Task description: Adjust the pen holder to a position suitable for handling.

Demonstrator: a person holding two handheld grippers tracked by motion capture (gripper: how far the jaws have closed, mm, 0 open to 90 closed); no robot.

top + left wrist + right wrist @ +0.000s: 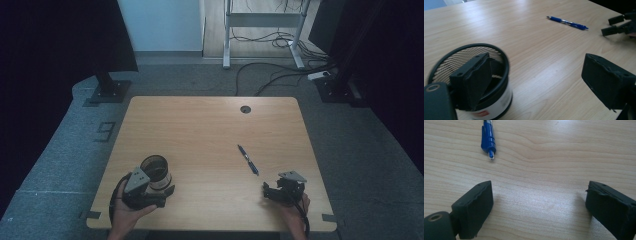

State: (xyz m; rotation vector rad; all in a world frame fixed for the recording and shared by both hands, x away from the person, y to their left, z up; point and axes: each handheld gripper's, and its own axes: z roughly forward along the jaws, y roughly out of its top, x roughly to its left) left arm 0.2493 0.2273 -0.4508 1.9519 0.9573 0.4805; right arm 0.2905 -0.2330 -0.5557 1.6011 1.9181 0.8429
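High view: a blue pen (248, 159) lies flat at mid-desk, right of centre, its tip pointing toward the right hand-held gripper (270, 191), which sits low at the near edge with jaws spread wide and nothing between them. In the right gripper view the pen (488, 138) lies just ahead and off to the left of the gap, so a clean pick likely calls for sliding forward and left, straddling the barrel crosswise, and closing near its middle so it does not roll or tip. At the near left, the left hand-held gripper (159, 189) is also open, one jaw hanging inside the rim of a black mesh cup (156, 171) with a white label band, the other well outside it and not touching. Bare desk (200, 130) separates cup and pen; nothing blocks the reach. A cable hole (245, 109) lies at the far edge.
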